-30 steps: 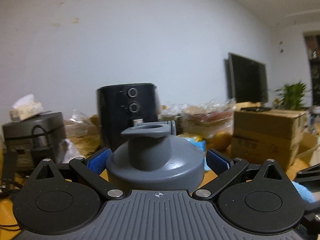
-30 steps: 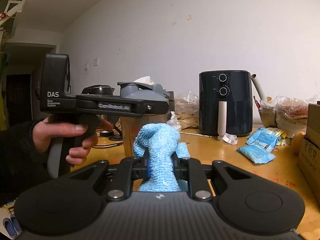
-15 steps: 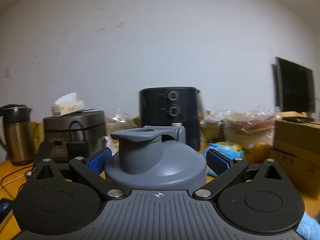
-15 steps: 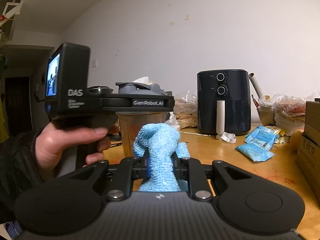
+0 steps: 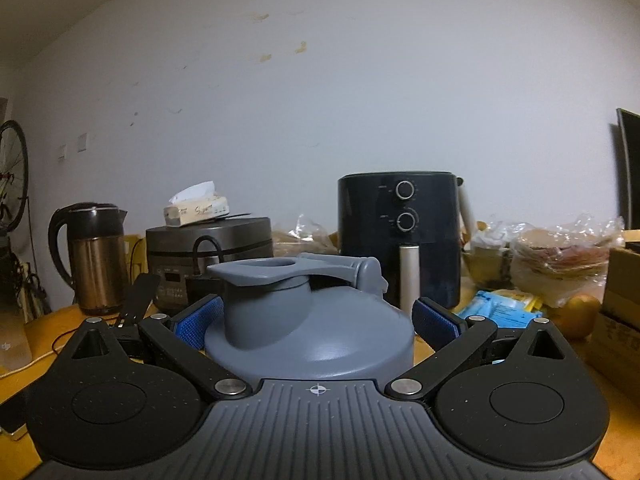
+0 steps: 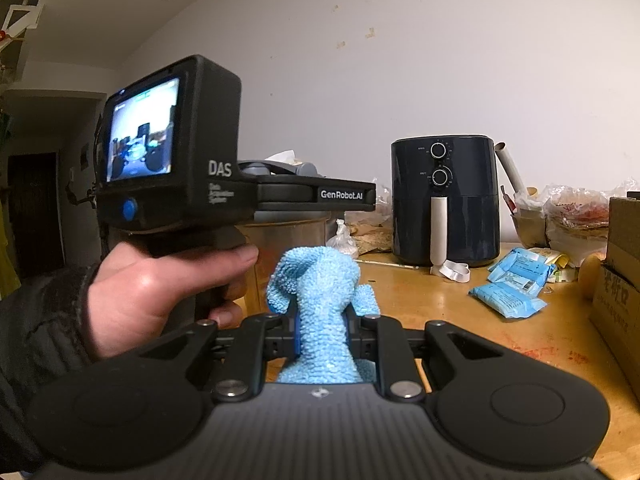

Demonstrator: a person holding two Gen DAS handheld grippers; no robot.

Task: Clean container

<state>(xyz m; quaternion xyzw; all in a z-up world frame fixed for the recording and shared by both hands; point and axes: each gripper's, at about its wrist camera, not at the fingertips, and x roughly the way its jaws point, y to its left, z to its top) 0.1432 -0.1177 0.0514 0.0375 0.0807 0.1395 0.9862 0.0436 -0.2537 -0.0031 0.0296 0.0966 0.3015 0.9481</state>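
My left gripper is shut on the container, a shaker bottle with a grey lid and flip spout; its blue pads press the lid's sides. In the right wrist view the left gripper's body sits on the lid, and the bottle's translucent brownish body shows below it, upright above the wooden table. My right gripper is shut on a light blue microfibre cloth, held just in front of the bottle, not touching it.
A black air fryer stands at the back by the wall. A rice cooker with a tissue box and a kettle are at the left. Blue packets, food bags and a cardboard box lie at the right.
My left gripper has swung to the left with the bottle; its view now shows the kettle and the air fryer centred. The right gripper and cloth have hardly moved.
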